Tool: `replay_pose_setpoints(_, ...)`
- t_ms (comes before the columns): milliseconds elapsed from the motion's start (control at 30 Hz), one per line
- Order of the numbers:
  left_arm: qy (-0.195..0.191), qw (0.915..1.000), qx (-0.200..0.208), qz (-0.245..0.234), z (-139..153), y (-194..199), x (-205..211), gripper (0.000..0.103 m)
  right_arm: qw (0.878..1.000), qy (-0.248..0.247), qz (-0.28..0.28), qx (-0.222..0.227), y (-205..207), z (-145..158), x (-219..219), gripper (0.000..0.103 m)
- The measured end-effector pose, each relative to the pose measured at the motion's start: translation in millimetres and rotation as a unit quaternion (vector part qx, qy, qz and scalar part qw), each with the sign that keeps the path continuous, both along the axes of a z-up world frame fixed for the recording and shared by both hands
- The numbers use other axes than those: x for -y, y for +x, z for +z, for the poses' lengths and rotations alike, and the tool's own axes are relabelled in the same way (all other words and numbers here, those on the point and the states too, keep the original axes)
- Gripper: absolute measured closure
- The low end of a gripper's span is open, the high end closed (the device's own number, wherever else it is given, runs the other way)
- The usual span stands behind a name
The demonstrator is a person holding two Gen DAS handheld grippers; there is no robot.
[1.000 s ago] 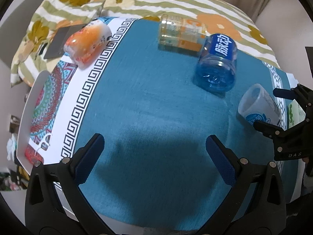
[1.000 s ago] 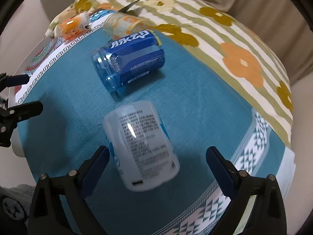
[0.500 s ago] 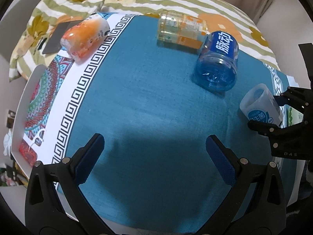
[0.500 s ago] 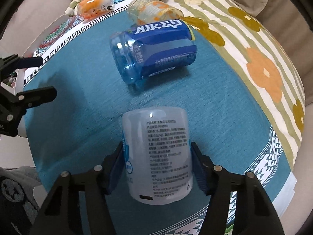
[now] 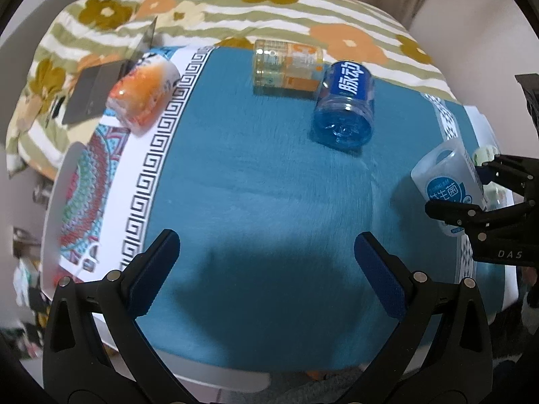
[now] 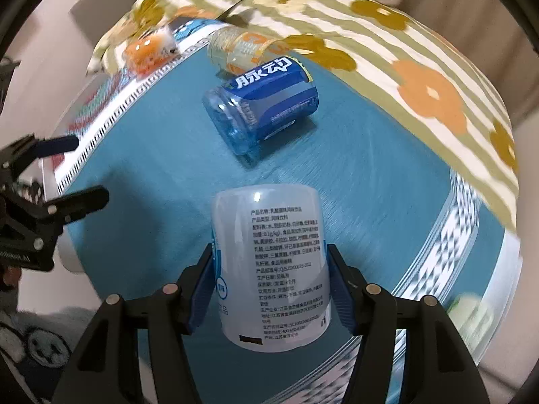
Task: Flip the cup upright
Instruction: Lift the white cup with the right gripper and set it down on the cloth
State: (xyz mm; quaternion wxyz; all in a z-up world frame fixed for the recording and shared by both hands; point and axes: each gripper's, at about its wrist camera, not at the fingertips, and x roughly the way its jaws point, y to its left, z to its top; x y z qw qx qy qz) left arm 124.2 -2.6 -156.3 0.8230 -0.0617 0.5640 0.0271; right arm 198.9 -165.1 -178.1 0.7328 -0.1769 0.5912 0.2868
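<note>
A white translucent cup (image 6: 271, 266) with printed text and a blue label lies between the pads of my right gripper (image 6: 271, 286), which is shut on its sides. In the left wrist view the same cup (image 5: 446, 181) is tilted at the right edge of the teal cloth (image 5: 262, 185), held by the right gripper (image 5: 471, 188). My left gripper (image 5: 266, 269) is open and empty above the front of the cloth; it also shows in the right wrist view (image 6: 74, 168).
A blue cup (image 5: 347, 107) and a yellow-orange cup (image 5: 286, 67) lie on their sides at the back of the cloth. An orange cup (image 5: 145, 91) lies at the back left. A floral striped bedcover (image 5: 269, 10) lies behind.
My right gripper has closed around the white cup and tilted it up off the cloth. My left gripper has stayed open and drifted slightly.
</note>
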Motion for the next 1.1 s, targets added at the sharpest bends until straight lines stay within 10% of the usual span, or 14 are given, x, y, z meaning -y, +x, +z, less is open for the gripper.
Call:
replay_pose_setpoints(533, -0.018, 0.9955, 0.006, -0.092, -0.9, -53.7, -44.4, 0.000, 0.950, 0.081, -0.301, -0.036, -75.8, -22.4, -15.7, 0.046)
replay_pose_setpoints(1100, -0.036, 0.9940, -0.003, -0.103, -19.4, -54.7, -56.0, 0.000, 0.925, 0.096, -0.364, -0.051, -73.3, -47.3, -16.7, 0.040)
